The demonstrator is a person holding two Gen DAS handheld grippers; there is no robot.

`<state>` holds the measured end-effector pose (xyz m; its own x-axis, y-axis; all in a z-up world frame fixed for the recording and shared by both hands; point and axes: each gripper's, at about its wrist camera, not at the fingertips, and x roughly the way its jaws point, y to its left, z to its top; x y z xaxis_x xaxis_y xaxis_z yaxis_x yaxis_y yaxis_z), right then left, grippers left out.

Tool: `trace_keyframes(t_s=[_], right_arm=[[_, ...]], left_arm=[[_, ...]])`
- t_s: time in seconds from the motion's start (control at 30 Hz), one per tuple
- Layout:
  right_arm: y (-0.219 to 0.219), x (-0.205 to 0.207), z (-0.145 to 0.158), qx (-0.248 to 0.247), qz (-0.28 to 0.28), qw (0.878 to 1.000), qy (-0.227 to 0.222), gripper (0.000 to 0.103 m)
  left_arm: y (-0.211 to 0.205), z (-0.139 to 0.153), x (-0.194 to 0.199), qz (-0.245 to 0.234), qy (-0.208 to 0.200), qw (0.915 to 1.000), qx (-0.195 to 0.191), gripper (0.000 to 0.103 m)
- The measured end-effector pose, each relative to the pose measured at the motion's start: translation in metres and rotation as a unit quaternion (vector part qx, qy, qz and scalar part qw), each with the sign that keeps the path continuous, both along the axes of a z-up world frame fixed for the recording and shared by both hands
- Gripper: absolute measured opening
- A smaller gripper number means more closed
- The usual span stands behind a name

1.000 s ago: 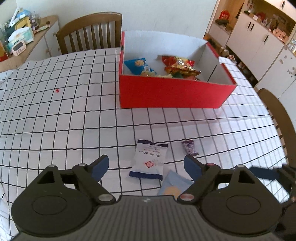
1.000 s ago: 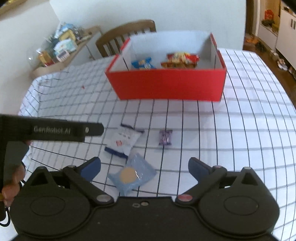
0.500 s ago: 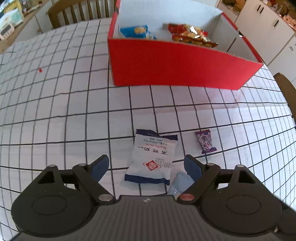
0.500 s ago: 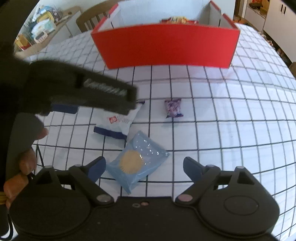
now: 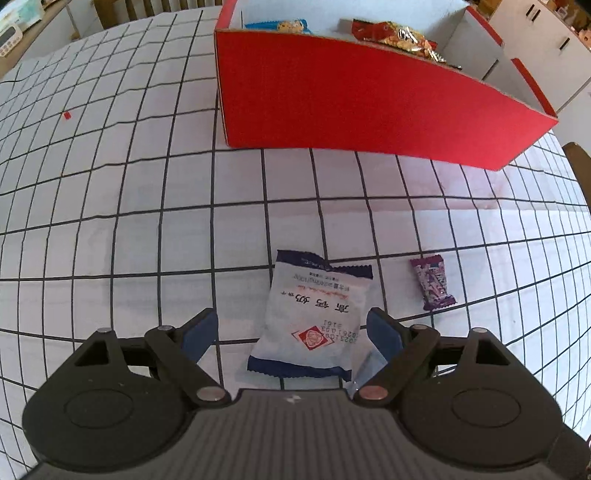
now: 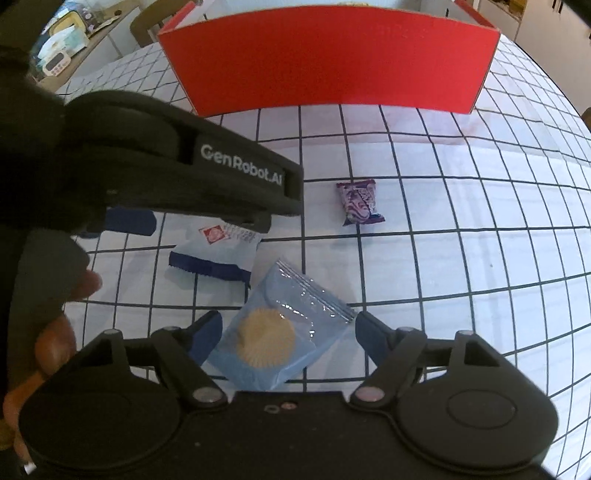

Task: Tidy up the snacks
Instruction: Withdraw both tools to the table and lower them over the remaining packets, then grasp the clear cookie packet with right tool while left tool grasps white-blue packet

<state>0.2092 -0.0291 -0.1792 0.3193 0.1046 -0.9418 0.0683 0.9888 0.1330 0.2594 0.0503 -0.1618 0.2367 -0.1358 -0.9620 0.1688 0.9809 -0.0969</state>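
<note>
Lying flat on the checked tablecloth (image 5: 110, 192) are three loose snacks, all short of the red box (image 5: 351, 107). The white sachet with blue ends (image 5: 317, 317) sits between the left gripper (image 5: 291, 332) pads, its jaws spread wide and clear of the film on both sides. The clear blue packet holding a round biscuit (image 6: 273, 336) sits likewise between the right gripper (image 6: 288, 332) pads, jaws wide, nothing held. The small purple sweet (image 6: 360, 201) lies apart, nearer the box.

Judgement on handling: both packets look light, thin-walled and crinkly, so the film will likely slide and buckle under the pads. The white sachet appears puffed; a hold across its middle, pads on the long edges, should bite better than the flat crimped ends. The biscuit packet is the fragile one: closing across the biscuit risks cracking it, so a light pinch on the loose film or sealed end beside the biscuit seems safer. Both lie flat, so pads must reach cloth level to catch an edge.

The box is open-topped and already holds a blue packet (image 5: 277, 26) and a red-and-yellow packet (image 5: 395, 35). In the right view the left gripper's body crosses above the sachet; the two tools work close together.
</note>
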Motion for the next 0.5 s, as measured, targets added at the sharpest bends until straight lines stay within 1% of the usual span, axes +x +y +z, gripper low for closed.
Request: trace_keyframes(t_s=[0.1,0.2,0.33,0.43,0.47,0.5], right_arm=[[0.003,0.002,-0.002,-0.013,0.005,1.0,-0.002,0.08],[0.006,0.0,-0.003,-0.022,0.016,1.0,-0.005,0.078],[0.014,-0.011,-0.004,-0.045,0.049,0.998,-0.018,0.068],[0.011,-0.02,-0.005,-0.039,0.063,0.997,-0.024,0.06],[0.008,-0.023,-0.006,-0.037,0.064,0.997,-0.025,0.057],[0.005,-0.025,-0.006,-0.035,0.066,0.997,-0.026,0.056]], left_arm=[[0.001,-0.005,0.002,0.0,0.007,1.0,0.0,0.083],[0.003,-0.007,0.003,0.001,0.007,1.0,-0.002,0.081],[0.001,-0.007,0.001,-0.012,0.0,0.9999,0.008,0.077],[-0.001,-0.006,-0.002,-0.017,-0.005,0.9997,0.015,0.072],[-0.001,-0.006,-0.004,-0.016,-0.007,0.9997,0.018,0.067],[-0.002,-0.005,-0.005,-0.015,-0.008,0.9997,0.019,0.067]])
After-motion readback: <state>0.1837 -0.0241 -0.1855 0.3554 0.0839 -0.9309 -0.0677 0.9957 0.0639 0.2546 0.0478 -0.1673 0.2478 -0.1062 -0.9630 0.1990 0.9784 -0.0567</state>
